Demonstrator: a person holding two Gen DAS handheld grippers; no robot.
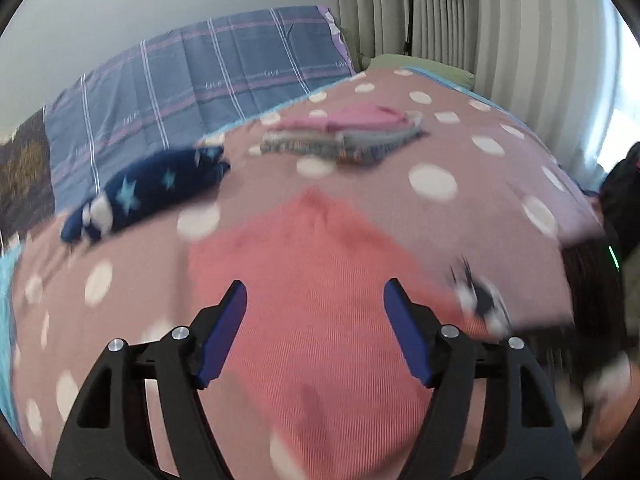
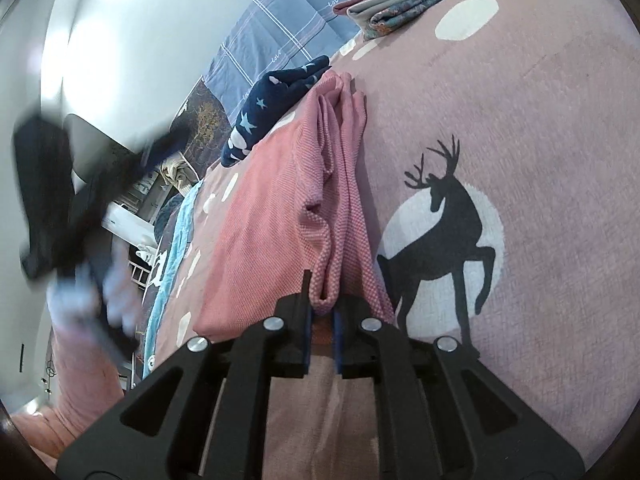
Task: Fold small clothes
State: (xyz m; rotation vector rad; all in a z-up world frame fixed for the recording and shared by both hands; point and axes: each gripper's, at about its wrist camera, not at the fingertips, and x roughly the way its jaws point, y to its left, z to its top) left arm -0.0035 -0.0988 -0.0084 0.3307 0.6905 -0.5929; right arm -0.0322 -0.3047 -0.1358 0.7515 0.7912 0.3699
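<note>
The word "love" runs in small pale script along the stripes of a blue plaid quilt [image 2: 280, 24] at the head of the bed, legible several times from the right wrist camera. The same quilt [image 1: 200, 80], seen blurred from the left wrist camera, bears similar marks that appear to repeat that word.

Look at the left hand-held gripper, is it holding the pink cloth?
No, the left hand-held gripper has its jaws wide apart above the pink cloth, with nothing pinched between them.
</note>
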